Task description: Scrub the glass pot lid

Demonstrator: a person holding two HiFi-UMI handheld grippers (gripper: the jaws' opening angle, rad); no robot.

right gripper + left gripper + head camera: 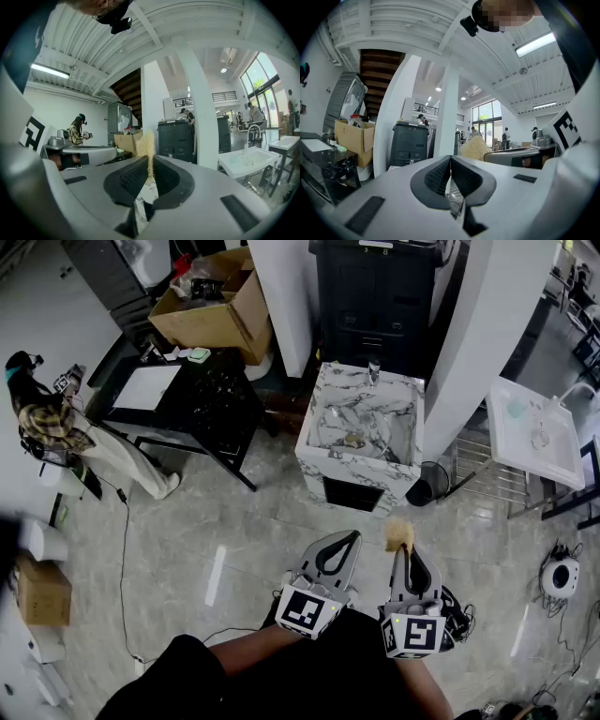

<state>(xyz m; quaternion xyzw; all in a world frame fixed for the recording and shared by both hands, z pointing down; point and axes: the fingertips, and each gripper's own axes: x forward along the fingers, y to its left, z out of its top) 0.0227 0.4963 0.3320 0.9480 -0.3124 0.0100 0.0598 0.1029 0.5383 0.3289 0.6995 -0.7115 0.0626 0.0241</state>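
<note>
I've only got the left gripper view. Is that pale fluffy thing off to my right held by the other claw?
Observer: Yes, the right claw is shut on that yellowish scrubber, which sticks up past its tips.
Operator: Where's the sink?
Observer: The marble sink stands on the floor straight ahead, beyond the scrubber in the head view.
Operator: Is the lid in it?
Observer: No glass lid shows; a small object lies in the basin, too small to tell.

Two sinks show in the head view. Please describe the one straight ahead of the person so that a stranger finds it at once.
Find the tall dark cabinet between the two white pillars. The marbled sink stands right before it, as a square block. Unlike the plain white sink to its right, its walls and basin are veined grey and white.
</note>
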